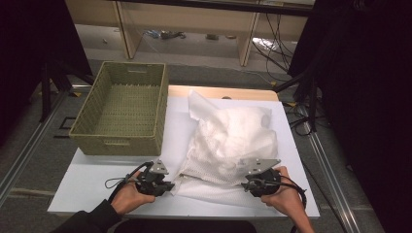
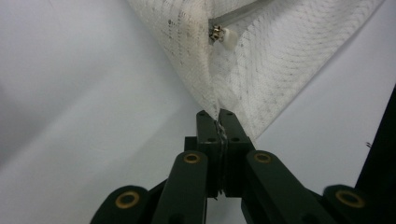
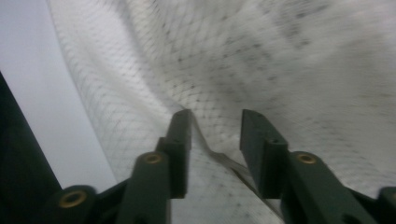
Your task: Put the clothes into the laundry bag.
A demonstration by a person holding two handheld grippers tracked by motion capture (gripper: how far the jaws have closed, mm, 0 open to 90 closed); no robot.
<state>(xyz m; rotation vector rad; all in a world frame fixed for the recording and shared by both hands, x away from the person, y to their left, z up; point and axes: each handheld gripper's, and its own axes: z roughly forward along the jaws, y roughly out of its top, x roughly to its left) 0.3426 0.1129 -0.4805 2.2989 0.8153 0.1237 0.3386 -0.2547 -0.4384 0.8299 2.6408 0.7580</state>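
A white mesh laundry bag (image 1: 233, 138) stuffed with white cloth lies on the white table (image 1: 92, 179). At its near left corner my left gripper (image 1: 170, 186) is shut on the mesh edge. In the left gripper view the jaws (image 2: 218, 116) pinch the bag (image 2: 261, 65) just below its metal zip pull (image 2: 216, 33). My right gripper (image 1: 247, 184) is at the bag's near right side. In the right gripper view its jaws (image 3: 215, 122) stand apart over the mesh (image 3: 280, 56), and a fold with a pale strip runs loosely between them.
An empty green woven basket (image 1: 116, 144) stands at the table's back left, close beside the bag. The table's front edge runs just under both hands. Dark stands and cables crowd the floor to the right.
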